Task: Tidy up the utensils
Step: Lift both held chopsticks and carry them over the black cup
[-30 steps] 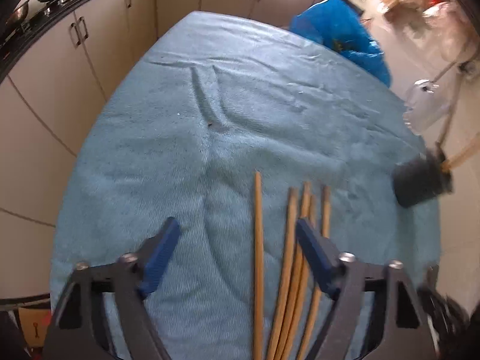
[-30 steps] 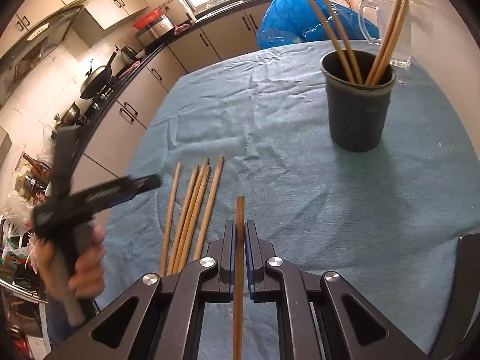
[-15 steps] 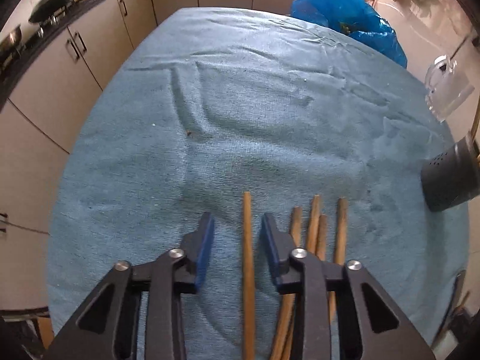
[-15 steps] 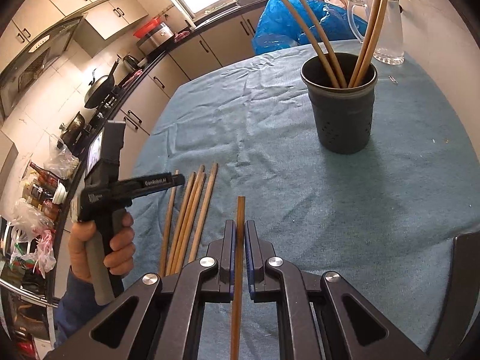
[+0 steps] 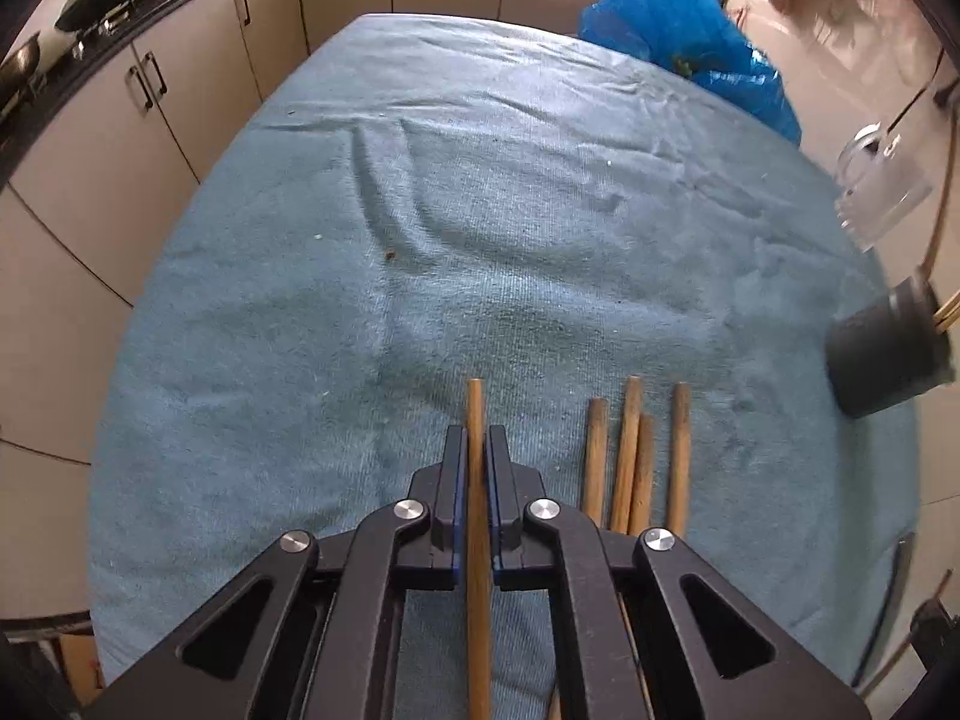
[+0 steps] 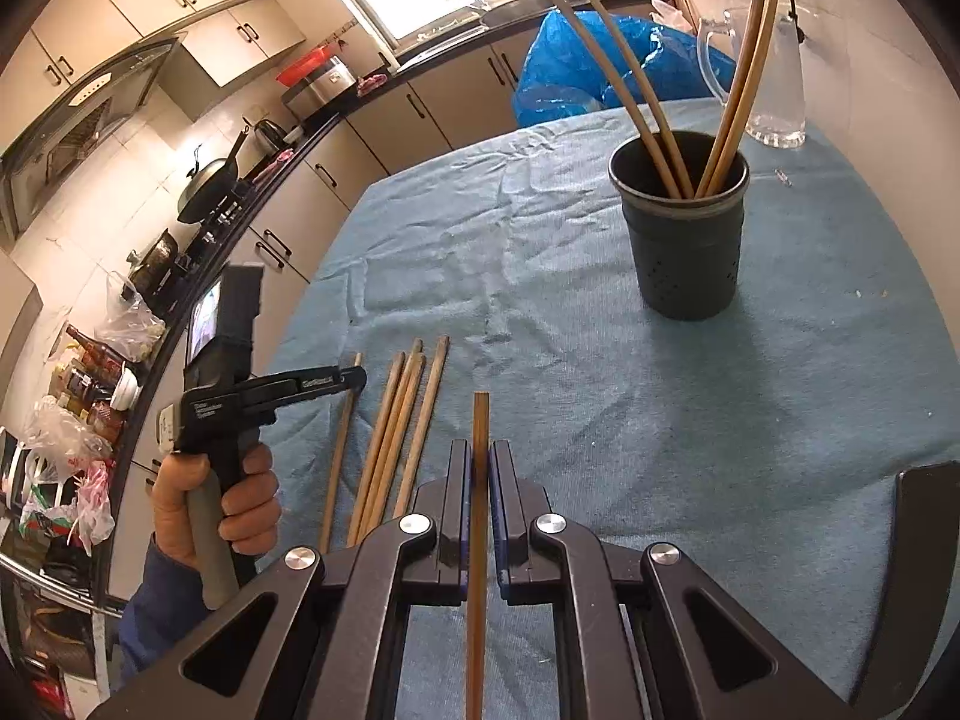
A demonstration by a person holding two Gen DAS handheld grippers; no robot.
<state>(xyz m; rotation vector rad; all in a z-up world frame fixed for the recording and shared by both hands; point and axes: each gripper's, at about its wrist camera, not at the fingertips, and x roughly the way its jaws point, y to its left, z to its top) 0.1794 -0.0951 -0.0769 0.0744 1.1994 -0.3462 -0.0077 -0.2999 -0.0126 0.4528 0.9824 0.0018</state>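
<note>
My left gripper (image 5: 475, 438) is shut on a wooden chopstick (image 5: 476, 408) that lies on the blue towel (image 5: 480, 210). Several more chopsticks (image 5: 630, 450) lie side by side just to its right. My right gripper (image 6: 479, 450) is shut on another chopstick (image 6: 480, 420) and holds it above the towel. The dark utensil holder (image 6: 684, 228) stands ahead and right of it with several chopsticks upright inside; it also shows in the left wrist view (image 5: 888, 354) at the right edge. The left gripper (image 6: 354, 377) shows in the right wrist view over the loose chopsticks (image 6: 396, 420).
A glass jug (image 6: 774, 78) stands behind the holder near the table's far edge. A blue plastic bag (image 5: 678, 42) sits beyond the far edge. Kitchen cabinets (image 5: 180, 90) and a counter with pans run along the left.
My left gripper went from wide open to shut on the leftmost chopstick. My right gripper, holding its chopstick, drew closer to the holder.
</note>
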